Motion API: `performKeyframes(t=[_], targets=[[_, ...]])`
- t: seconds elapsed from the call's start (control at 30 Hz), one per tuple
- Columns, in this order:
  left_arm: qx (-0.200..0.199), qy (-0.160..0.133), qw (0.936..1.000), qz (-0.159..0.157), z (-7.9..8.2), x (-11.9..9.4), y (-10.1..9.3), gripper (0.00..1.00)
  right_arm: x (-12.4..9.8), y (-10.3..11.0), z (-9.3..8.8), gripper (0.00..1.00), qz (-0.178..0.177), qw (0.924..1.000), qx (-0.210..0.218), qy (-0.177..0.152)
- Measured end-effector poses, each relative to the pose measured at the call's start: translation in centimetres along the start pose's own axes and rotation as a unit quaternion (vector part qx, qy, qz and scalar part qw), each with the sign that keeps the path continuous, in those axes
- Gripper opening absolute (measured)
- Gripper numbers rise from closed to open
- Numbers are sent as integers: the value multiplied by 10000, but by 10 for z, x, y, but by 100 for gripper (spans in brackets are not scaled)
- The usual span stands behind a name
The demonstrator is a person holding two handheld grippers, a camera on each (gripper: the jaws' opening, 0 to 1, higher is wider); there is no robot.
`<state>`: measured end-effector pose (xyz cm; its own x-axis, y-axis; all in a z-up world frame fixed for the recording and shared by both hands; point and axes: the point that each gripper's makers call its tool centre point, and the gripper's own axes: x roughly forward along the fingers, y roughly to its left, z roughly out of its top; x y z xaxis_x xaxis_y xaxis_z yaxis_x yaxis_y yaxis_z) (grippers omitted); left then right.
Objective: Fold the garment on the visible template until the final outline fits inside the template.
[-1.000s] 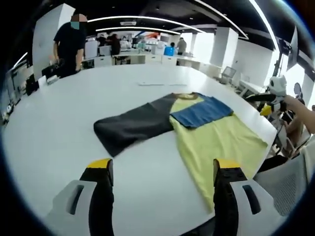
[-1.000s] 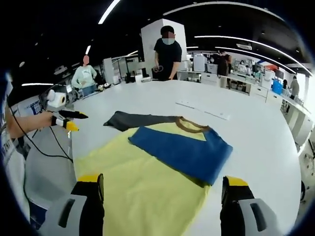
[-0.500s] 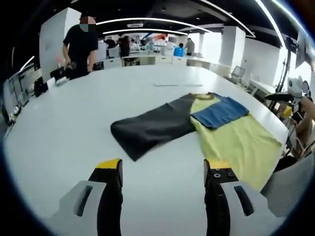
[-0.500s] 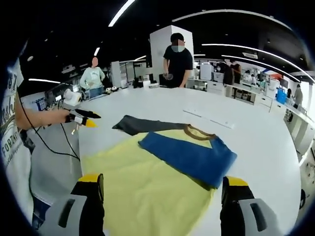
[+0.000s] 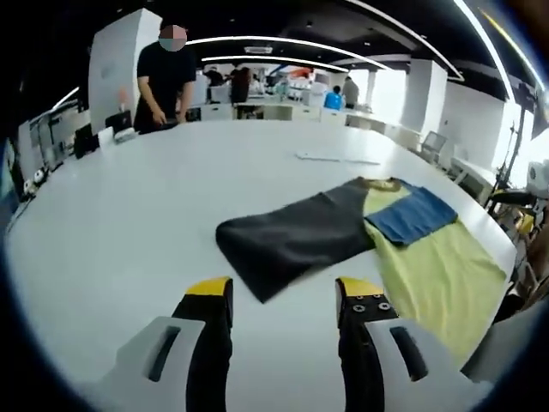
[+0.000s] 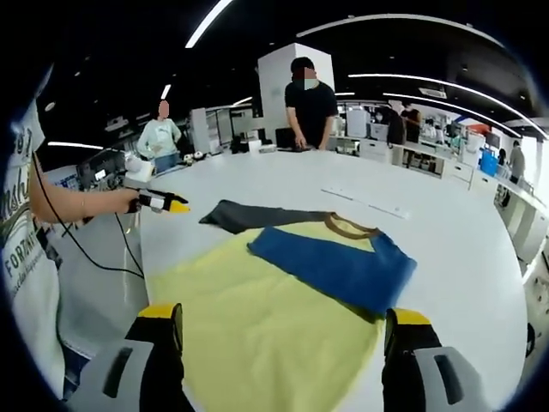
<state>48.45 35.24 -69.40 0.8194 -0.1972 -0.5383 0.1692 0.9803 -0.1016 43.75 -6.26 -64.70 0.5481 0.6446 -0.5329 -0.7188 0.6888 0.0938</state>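
Jaws of left gripper (image 5: 283,296) narrowed, empty, aimed at grey sleeve (image 5: 287,240) just ahead, likely next fold; jaws of right gripper (image 6: 279,322) wide, empty, over yellow garment (image 6: 274,330) flat on desk (image 5: 129,215); blue sleeve (image 6: 334,266) already folded inward

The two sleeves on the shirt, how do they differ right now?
The blue sleeve is folded in over the yellow body; the dark grey sleeve lies spread out on the white table, not folded. The blue one lies within the shirt's outline; the grey one reaches far beyond it. Both lie flat and meet at the brown collar.
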Motion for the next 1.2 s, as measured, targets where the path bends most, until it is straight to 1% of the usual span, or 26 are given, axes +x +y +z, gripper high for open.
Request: performKeyframes(t=[0.1, 0.17, 0.23, 0.3, 0.33, 0.43, 0.5, 0.6, 0.7, 0.77, 0.87, 0.9, 0.97, 1.1, 1.13, 1.2], targets=[[-166, 50, 9998, 63, -3, 8, 5, 38, -2, 0, 2, 96, 2, 10000, -37, 7], [-169, 57, 9998, 98, -4, 10, 8, 37, -3, -2, 4, 96, -34, 10000, -54, -3], [-147, 117, 9995, 238, -8, 13, 12, 36, -4, -3, 6, 96, -60, 10000, -56, -28], [-204, 169, 9993, 256, -12, 16, 13, 35, -4, -5, 6, 95, -89, 9999, -41, -36], [-184, 200, 9993, 275, -13, 16, 13, 34, -4, -5, 6, 95, -96, 9999, -47, -25], [63, 334, 9987, 381, -19, 19, 15, 30, -4, -5, 4, 95, -126, 9999, -64, 15], [73, 367, 9984, 434, -22, 21, 15, 29, -3, -4, 3, 95, -147, 9999, -53, 50], [87, 352, 9980, 513, -24, 23, 17, 23, -3, -4, 1, 95, -177, 9998, -53, 92], [79, 378, 9979, 514, -26, 27, 16, 22, -3, -5, 0, 95, -217, 9997, -4, 83], [152, 446, 9974, 548, -29, 29, 15, 20, -4, -6, 0, 94, -243, 9997, 0, 92], [148, 435, 9974, 562, -29, 32, 15, 17, -5, -7, -2, 94, -289, 9995, 23, 104], [185, 500, 9969, 586, -31, 34, 14, 17, -5, -8, -2, 94, -301, 9995, 31, 109], [490, 745, 9941, 622, -38, 35, 15, 15, -6, -8, -3, 94, -314, 9994, 29, 111], [272, 751, 9944, 693, -42, 38, 16, 11, -6, -10, -7, 94, -373, 9991, 5, 181], [214, 695, 9950, 689, -41, 39, 16, 10, -6, -10, -8, 94, -368, 9991, 25, 197], [234, 707, 9947, 708, -41, 39, 16, 9, -6, -10, -10, 94, -379, 9990, 28, 223]])
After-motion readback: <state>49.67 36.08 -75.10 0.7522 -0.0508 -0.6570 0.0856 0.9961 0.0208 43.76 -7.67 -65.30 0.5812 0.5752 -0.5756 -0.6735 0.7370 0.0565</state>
